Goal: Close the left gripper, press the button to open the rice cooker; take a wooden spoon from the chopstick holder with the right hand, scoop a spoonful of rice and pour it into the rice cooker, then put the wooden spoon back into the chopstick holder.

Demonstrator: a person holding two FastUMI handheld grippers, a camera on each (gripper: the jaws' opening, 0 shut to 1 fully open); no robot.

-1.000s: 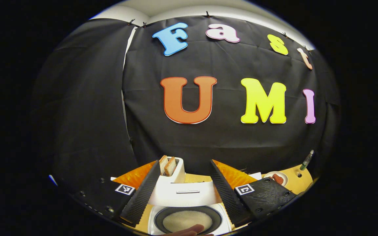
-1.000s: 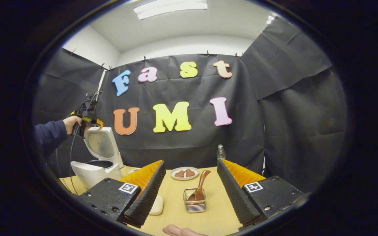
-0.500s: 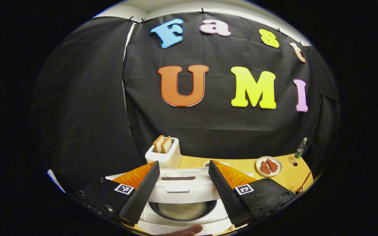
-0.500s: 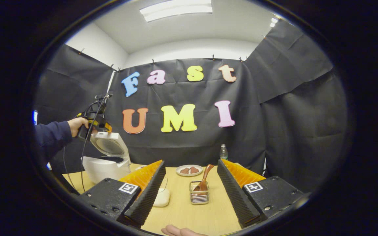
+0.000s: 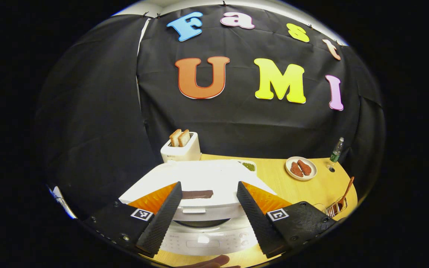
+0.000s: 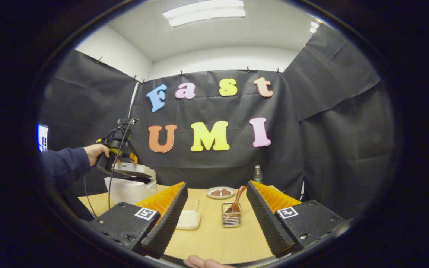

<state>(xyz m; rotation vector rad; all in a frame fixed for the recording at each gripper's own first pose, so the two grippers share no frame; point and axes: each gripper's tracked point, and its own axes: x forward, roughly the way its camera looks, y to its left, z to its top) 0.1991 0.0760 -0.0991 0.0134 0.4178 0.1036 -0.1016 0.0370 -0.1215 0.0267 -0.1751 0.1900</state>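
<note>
The white rice cooker [image 5: 207, 238] sits right below my left gripper [image 5: 209, 186], which is open. Its lid [image 5: 199, 175] is tilted low over the pot, a narrow gap left at the front, and the lid's front edge lies between the spread fingers. In the right gripper view a hand [image 6: 97, 152] holds that gripper on top of the lid [image 6: 134, 170] at the table's left. My right gripper [image 6: 217, 185] stands open and holds nothing, back from the wire chopstick holder [image 6: 231, 219]. The wooden spoon [image 6: 237, 197] leans in it. A clear box of rice [image 6: 189, 219] lies left of the holder.
A white toaster [image 5: 181, 150] with two bread slices stands behind the cooker. A plate of brown food [image 5: 301, 168] and a small bottle [image 5: 336, 149] are at the back right of the wooden table [image 6: 214, 242]. A small dish of something green [image 5: 250, 166] sits beside the lid.
The cooker lid has swung down from upright to nearly shut, and my left gripper came down with it. The rice in the pot is now hidden. The right gripper stayed open.
</note>
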